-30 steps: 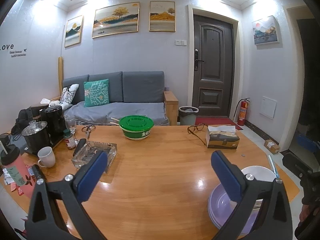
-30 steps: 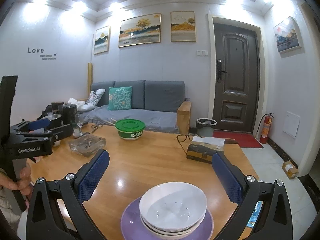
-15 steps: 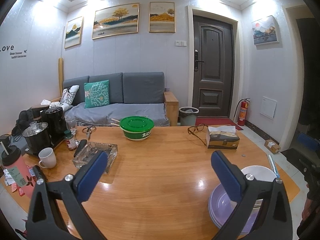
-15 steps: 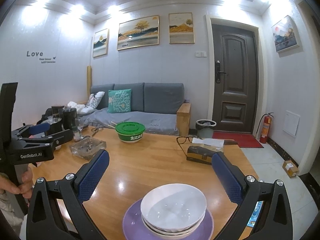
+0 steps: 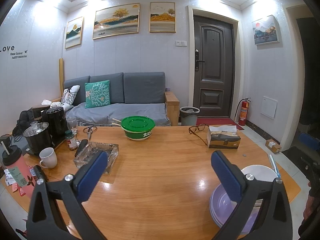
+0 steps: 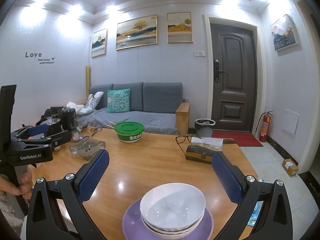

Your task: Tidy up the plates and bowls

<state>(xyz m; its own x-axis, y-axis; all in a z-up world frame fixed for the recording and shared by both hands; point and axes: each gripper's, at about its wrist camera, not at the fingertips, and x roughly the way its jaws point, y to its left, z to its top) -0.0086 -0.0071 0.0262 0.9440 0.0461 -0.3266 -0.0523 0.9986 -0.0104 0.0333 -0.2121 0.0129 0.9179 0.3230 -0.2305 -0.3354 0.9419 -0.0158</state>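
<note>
- Bowls, white and shiny (image 6: 173,208), sit stacked on round purple plates (image 6: 132,224); a bump could tip them.
- Right gripper (image 6: 160,178) and left gripper (image 5: 158,176) are both wide open, holding nothing.

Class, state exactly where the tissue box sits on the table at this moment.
In both wrist views the tissue box sits on the far right part of the wooden table, with the eyeglasses just to its left.

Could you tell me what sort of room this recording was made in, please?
Most likely a home living room that doubles as a dining area: a grey sofa, a front door, and a wooden table.
</note>
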